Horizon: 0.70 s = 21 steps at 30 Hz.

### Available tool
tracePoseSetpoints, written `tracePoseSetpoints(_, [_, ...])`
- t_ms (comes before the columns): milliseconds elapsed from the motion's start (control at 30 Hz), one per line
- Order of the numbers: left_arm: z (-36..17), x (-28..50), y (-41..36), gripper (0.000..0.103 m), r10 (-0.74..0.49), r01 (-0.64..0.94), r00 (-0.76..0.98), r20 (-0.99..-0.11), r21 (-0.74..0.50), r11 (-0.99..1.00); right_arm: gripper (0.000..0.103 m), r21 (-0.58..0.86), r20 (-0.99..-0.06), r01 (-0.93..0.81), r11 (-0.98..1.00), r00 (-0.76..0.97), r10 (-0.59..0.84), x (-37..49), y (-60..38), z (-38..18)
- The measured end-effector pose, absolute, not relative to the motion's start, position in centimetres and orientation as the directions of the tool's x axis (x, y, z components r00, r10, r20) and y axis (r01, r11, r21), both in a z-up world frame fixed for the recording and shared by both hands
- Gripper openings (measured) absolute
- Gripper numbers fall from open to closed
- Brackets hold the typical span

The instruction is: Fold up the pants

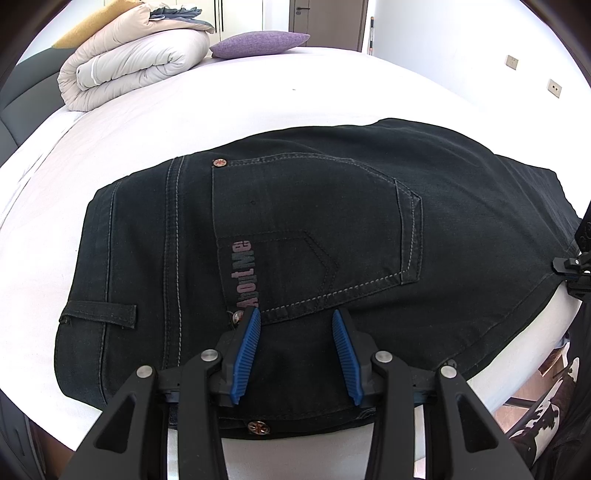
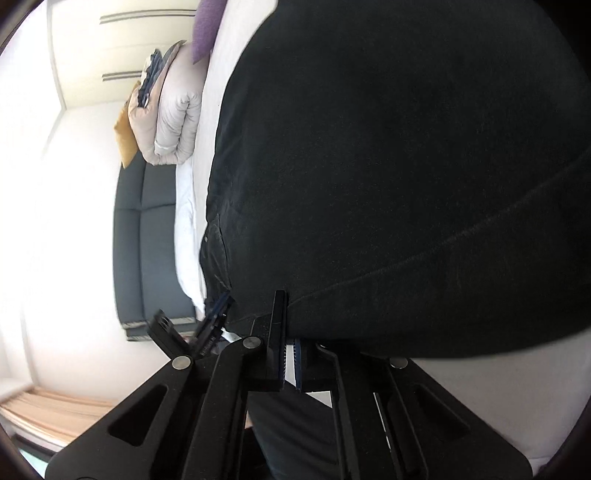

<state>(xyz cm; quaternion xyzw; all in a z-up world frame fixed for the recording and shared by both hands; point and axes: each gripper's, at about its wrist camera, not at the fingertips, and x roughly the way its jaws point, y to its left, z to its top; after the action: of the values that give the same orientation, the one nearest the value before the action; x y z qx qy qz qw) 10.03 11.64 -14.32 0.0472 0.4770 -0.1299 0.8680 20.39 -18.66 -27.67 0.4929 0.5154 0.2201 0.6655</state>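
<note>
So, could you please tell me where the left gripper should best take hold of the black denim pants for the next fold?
Probably the waistband edge of the black denim pants, nearest the left gripper, approached from the near side of the white bed. That hem lies flat and hangs at the mattress edge, so one finger could slip beneath. The open jaws already straddle it.

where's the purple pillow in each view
Left wrist view: the purple pillow lies at the top centre, at the far end of the bed, right of the rolled duvet.
Right wrist view: the purple pillow is at the top, left of centre, turned on its side, cut by the frame's edge, above the duvet.
Shared landmark: the rolled duvet, next to the pillow in both.
</note>
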Motion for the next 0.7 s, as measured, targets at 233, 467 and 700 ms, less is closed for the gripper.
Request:
tracePoseSetpoints(233, [-13.8, 9.7, 11.7, 0.043, -0.168, 0.268, 0.525, -0.834, -0.025, 0.963, 0.000, 0.874, -0.485, 0.177, 0.453, 0.382, 0.786, 20.0, -18.8, -28.1])
tracePoseSetpoints(467, [-8.1, 8.9, 7.1, 0.037, -0.350, 0.352, 0.604, -0.716, -0.154, 0.923, 0.000, 0.877, -0.477, 0.159, 0.453, 0.393, 0.786, 20.0, -19.1, -28.5])
tracePoseSetpoints(700, [-13.6, 11.2, -0.5, 0.039, -0.318, 0.456, 0.477, -0.819, -0.078, 0.887, 0.003, 0.918, -0.397, 0.196, 0.345, 0.433, 0.809, 19.2, -21.1, -29.0])
